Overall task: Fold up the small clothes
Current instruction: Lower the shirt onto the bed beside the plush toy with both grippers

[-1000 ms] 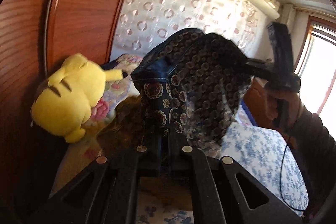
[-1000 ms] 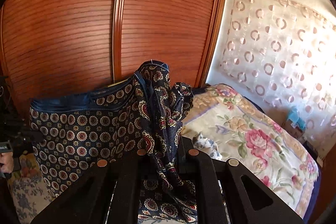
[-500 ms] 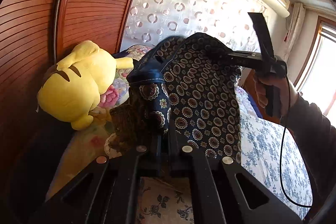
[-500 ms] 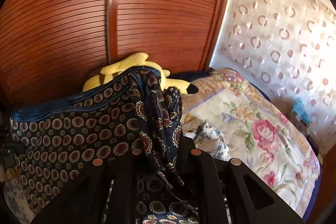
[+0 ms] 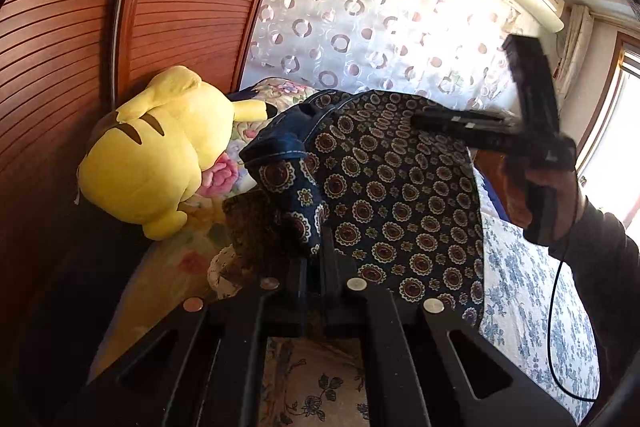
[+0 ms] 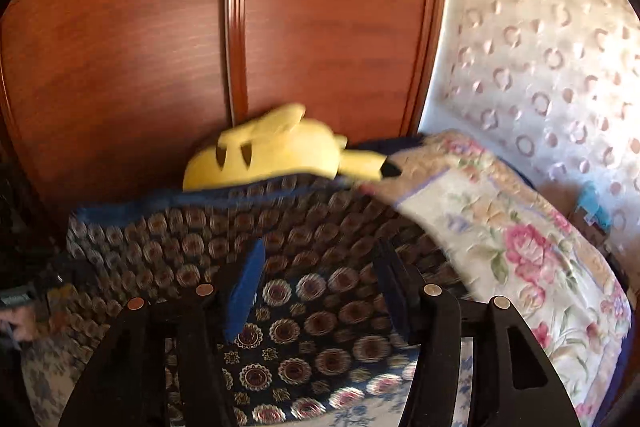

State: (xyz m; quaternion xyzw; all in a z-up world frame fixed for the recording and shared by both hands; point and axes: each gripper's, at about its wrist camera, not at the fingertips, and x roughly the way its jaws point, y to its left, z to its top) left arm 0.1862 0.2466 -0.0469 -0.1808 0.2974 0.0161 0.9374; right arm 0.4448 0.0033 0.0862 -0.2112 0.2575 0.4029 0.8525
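Observation:
The small garment (image 5: 384, 195) is dark navy with round medallion prints and a blue hem. My left gripper (image 5: 316, 259) is shut on one bunched corner of it, holding that corner above the bed. In the right wrist view the garment (image 6: 296, 311) spreads blurred beneath and beyond my right gripper (image 6: 320, 271). That gripper's jaws are opening, and the blue-padded fingers (image 6: 244, 287) stand apart without pressing the cloth. Seen from the left wrist, the right gripper (image 5: 424, 121) hovers over the garment's far edge, held by a hand (image 5: 544, 195).
A yellow plush toy (image 5: 160, 151) lies against the slatted wooden wardrobe (image 5: 60, 67). A floral quilt (image 6: 520, 251) covers the bed's head end, and a blue-flowered sheet (image 5: 528, 287) lies nearer. A patterned curtain (image 5: 380, 15) hangs behind.
The right gripper's jaws have spread and let go of the garment's corner. The cloth has sunk lower, uncovering the plush toy in the right wrist view. The left grip is unchanged.

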